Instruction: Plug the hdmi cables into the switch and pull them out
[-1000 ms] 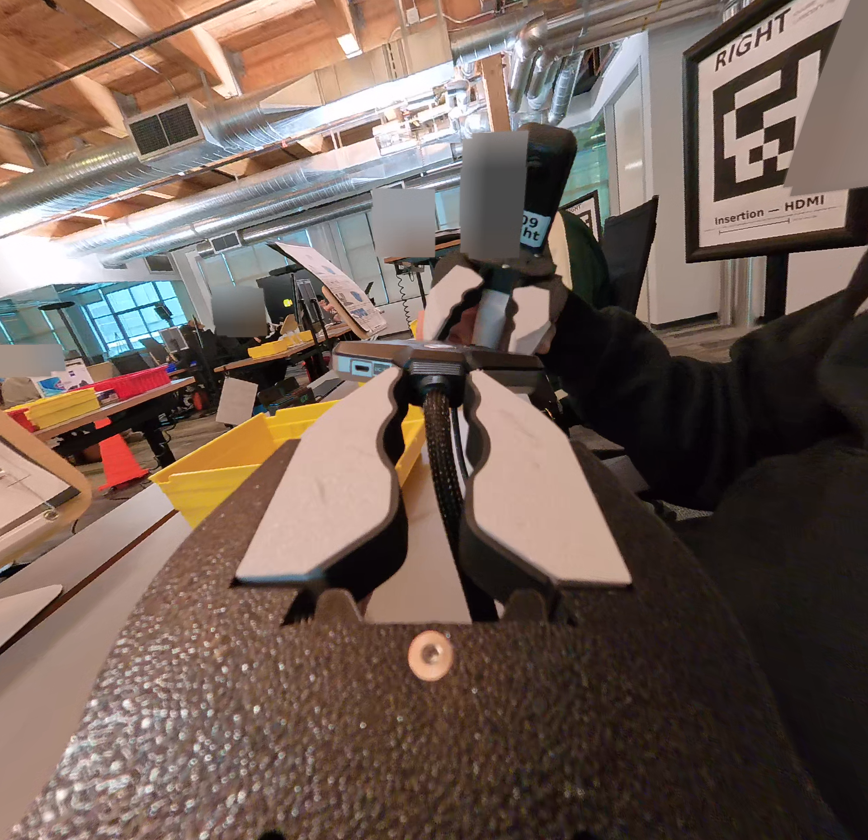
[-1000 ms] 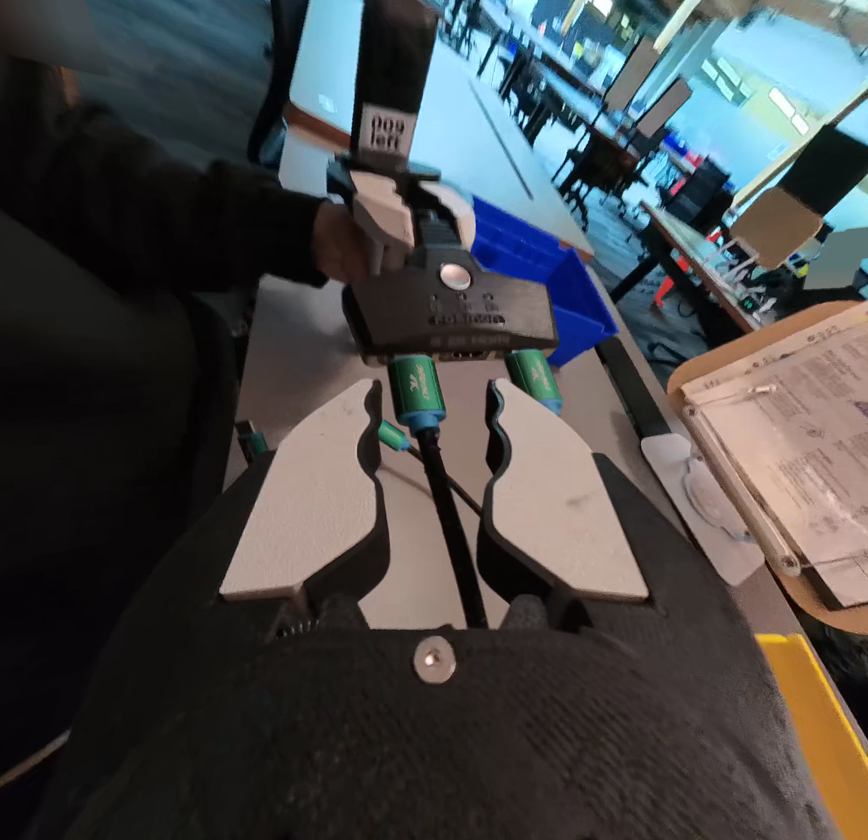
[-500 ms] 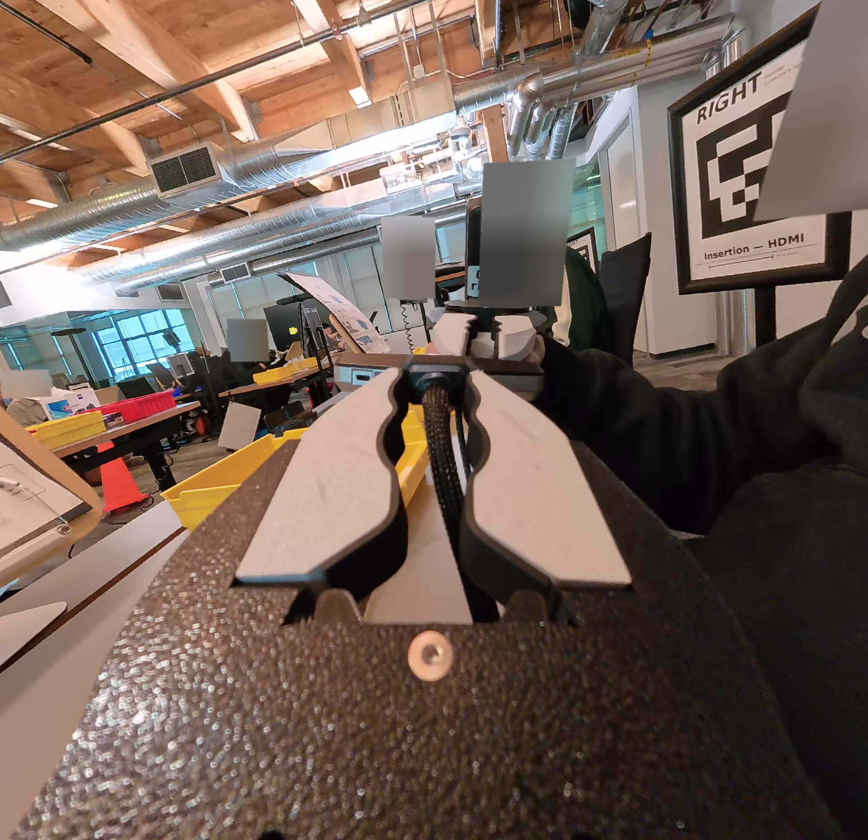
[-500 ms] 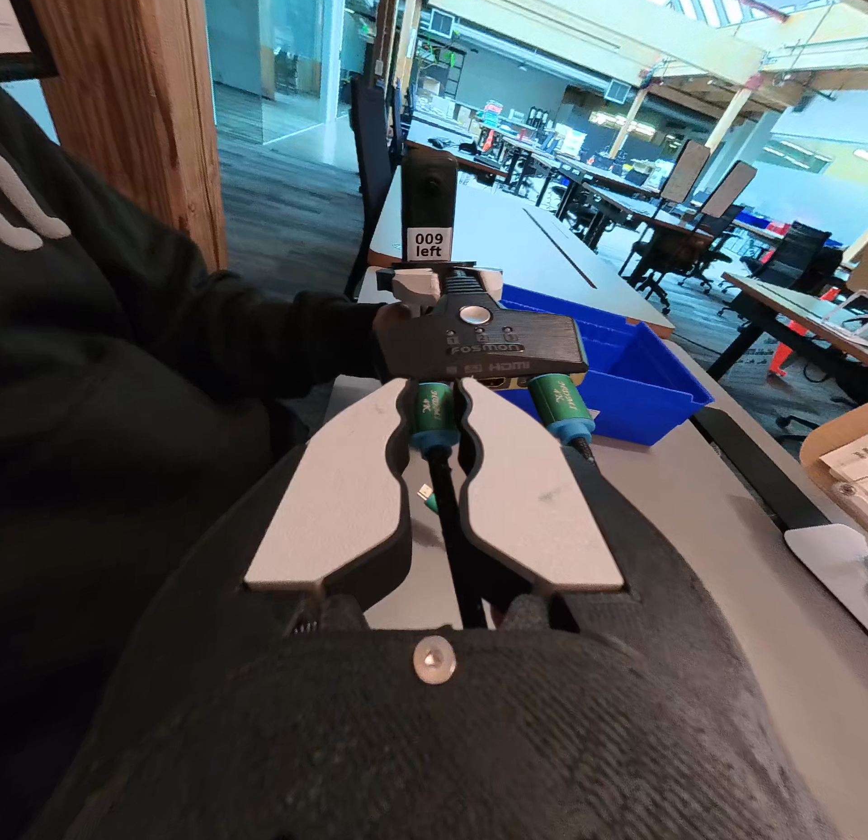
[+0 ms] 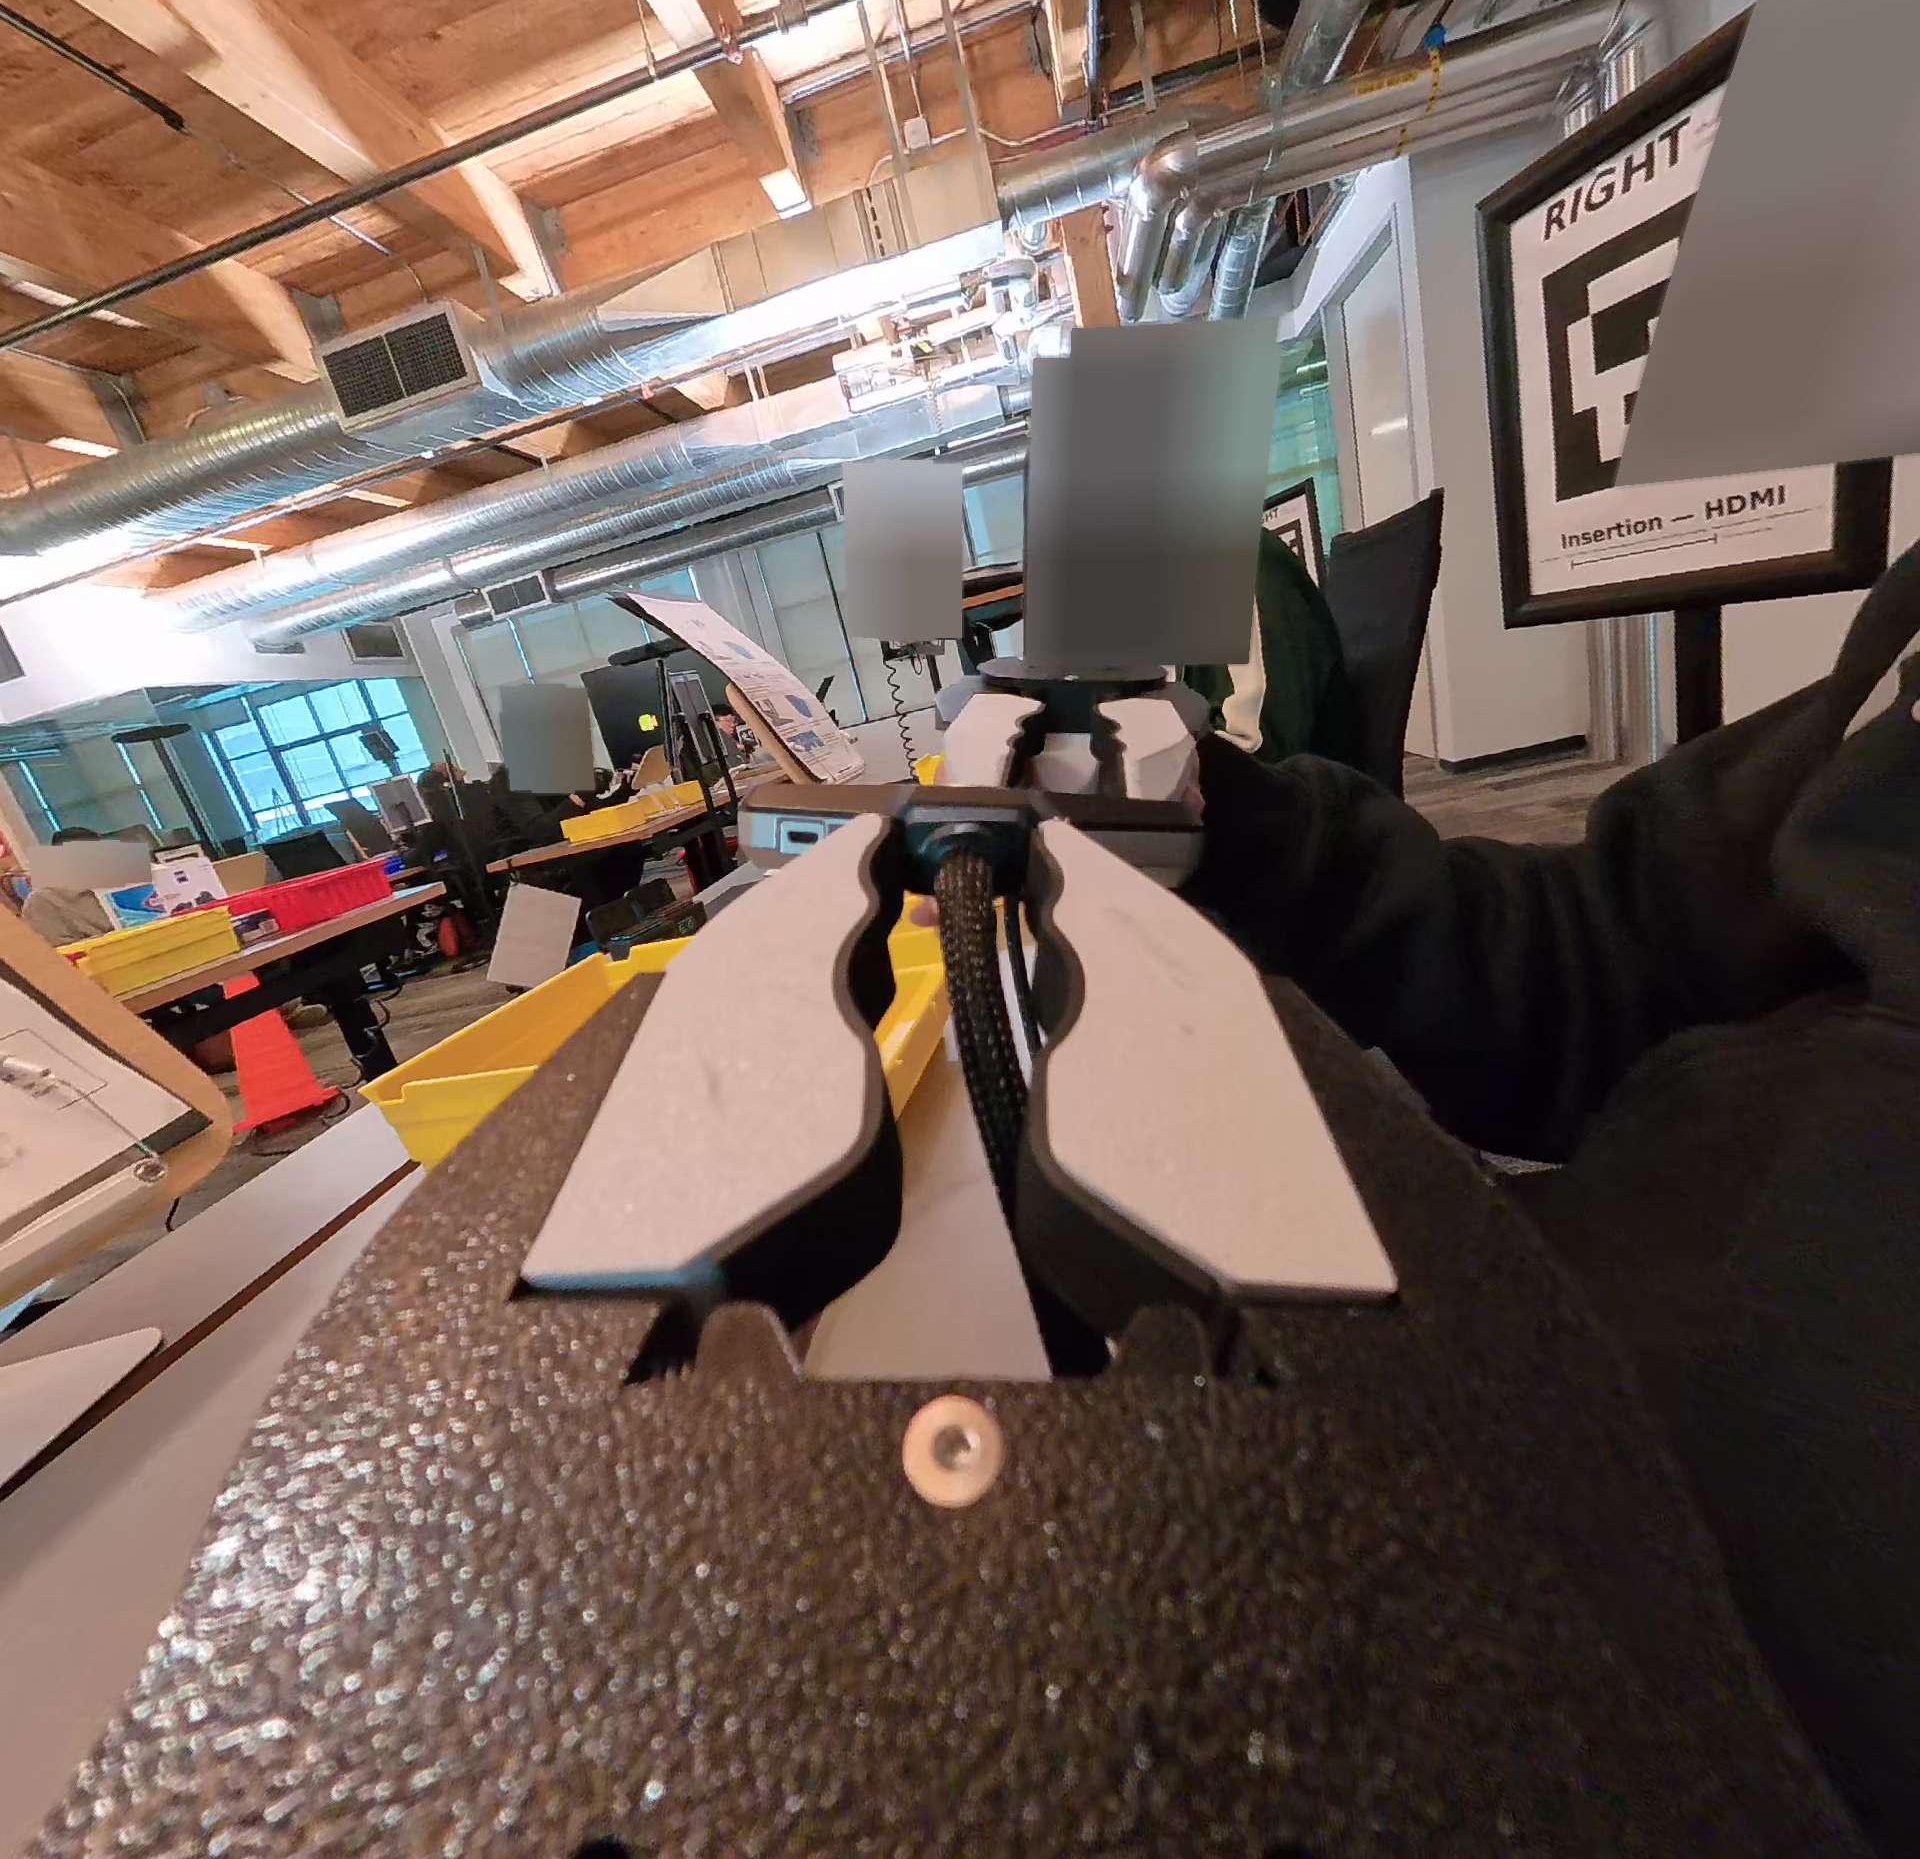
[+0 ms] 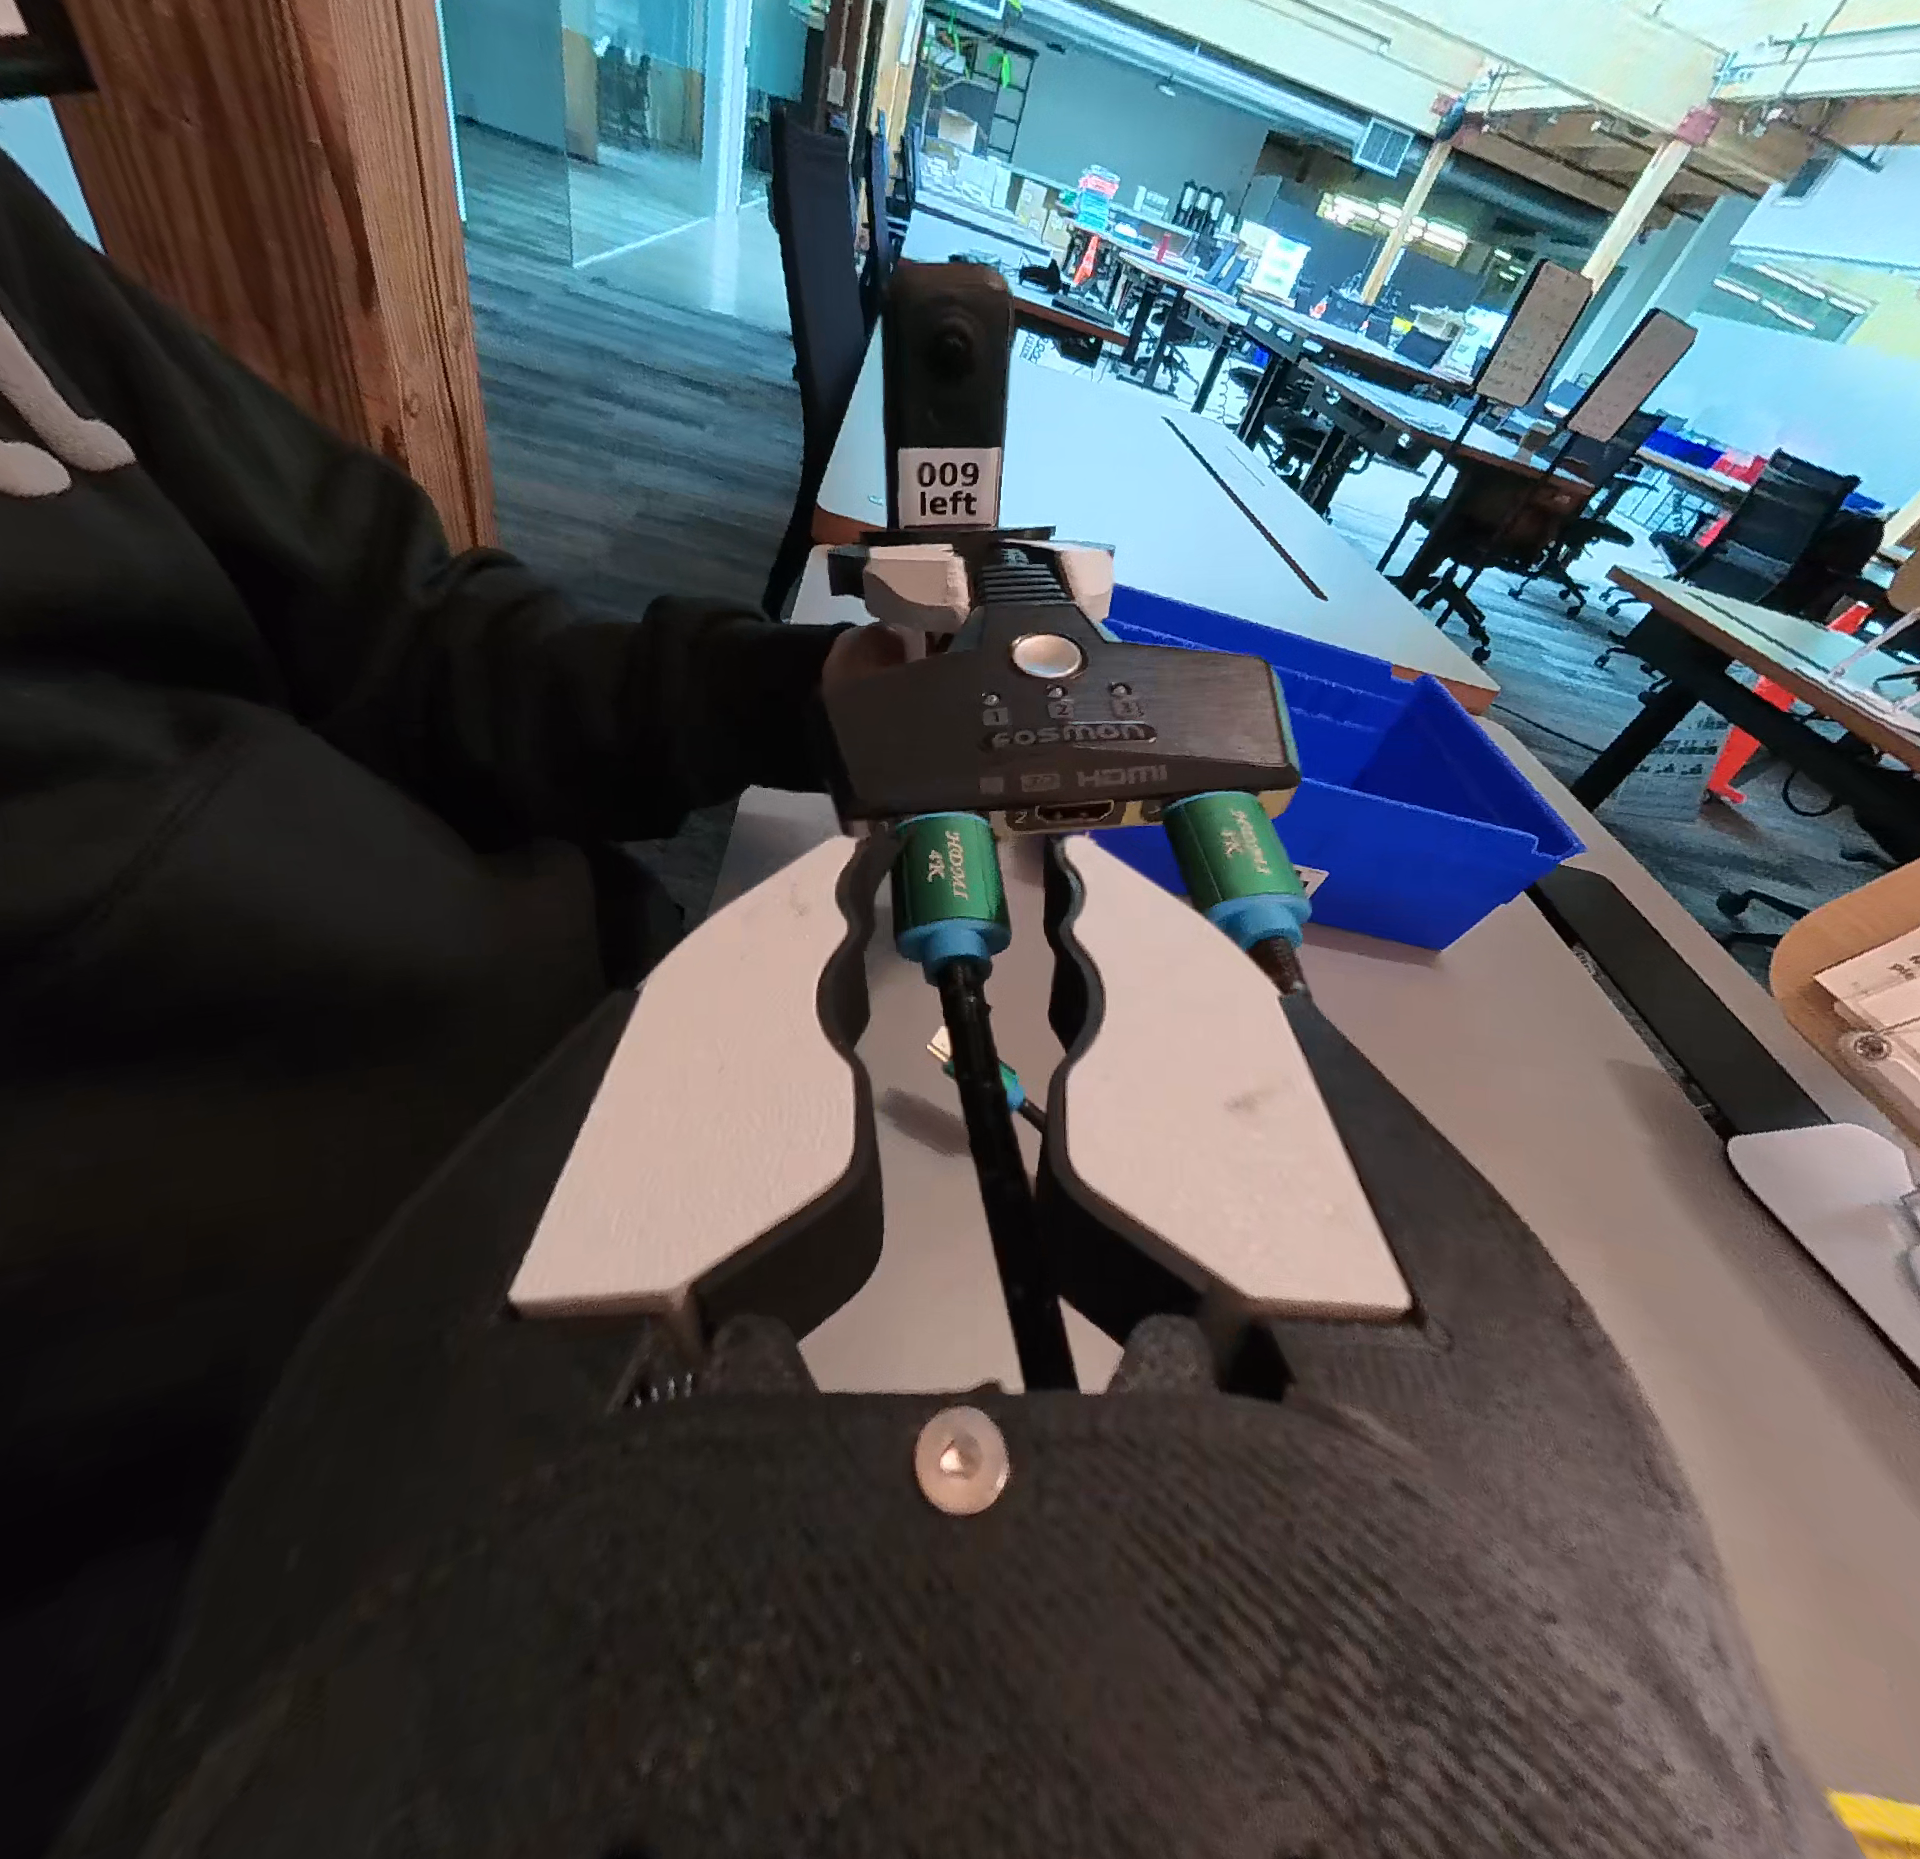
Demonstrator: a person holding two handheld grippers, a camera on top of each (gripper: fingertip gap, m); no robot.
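The black HDMI switch is held up above the table. My left gripper is shut on the switch's rear end, where its braided cable leaves, and the switch body shows just past the fingertips. The left gripper also shows in the right wrist view. One green HDMI plug sits in the left port, between the fingers of my right gripper, which stand slightly apart from it. A second green plug sits in the right port. The middle port is empty.
A blue bin stands on the grey table behind the switch. A yellow bin is beyond the left gripper. Wooden clipboards lie at the table edges. A framed sign on a stand is to the right.
The right gripper closed onto the left plug half a second ago and its fingers have now parted a little. Both grippers and the switch tilted up to level.
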